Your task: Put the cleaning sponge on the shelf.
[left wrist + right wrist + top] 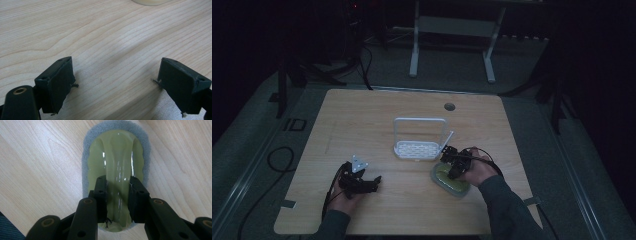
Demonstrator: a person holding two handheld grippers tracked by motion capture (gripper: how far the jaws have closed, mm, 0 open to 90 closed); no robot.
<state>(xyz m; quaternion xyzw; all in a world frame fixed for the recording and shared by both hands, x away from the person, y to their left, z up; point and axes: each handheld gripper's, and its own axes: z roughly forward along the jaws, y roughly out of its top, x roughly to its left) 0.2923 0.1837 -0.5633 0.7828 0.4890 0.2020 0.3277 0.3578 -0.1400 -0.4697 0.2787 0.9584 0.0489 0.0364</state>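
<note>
Gripping the sponge (116,152) by its green ridge at the table (362,120) front-right, the right gripper (117,182) has jaws pinched. Left gripper (115,82): jaws spread, low over bare wood. Room dark; rack (419,137) mid-table.

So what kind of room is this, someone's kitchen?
Probably not a kitchen; more likely a lab or recording room. A bare wooden table with a cable hole stands on grey carpet in the dark, cables trail across the floor, and a person works a scrubbing sponge with hand-held grippers beside a white rack.
</note>
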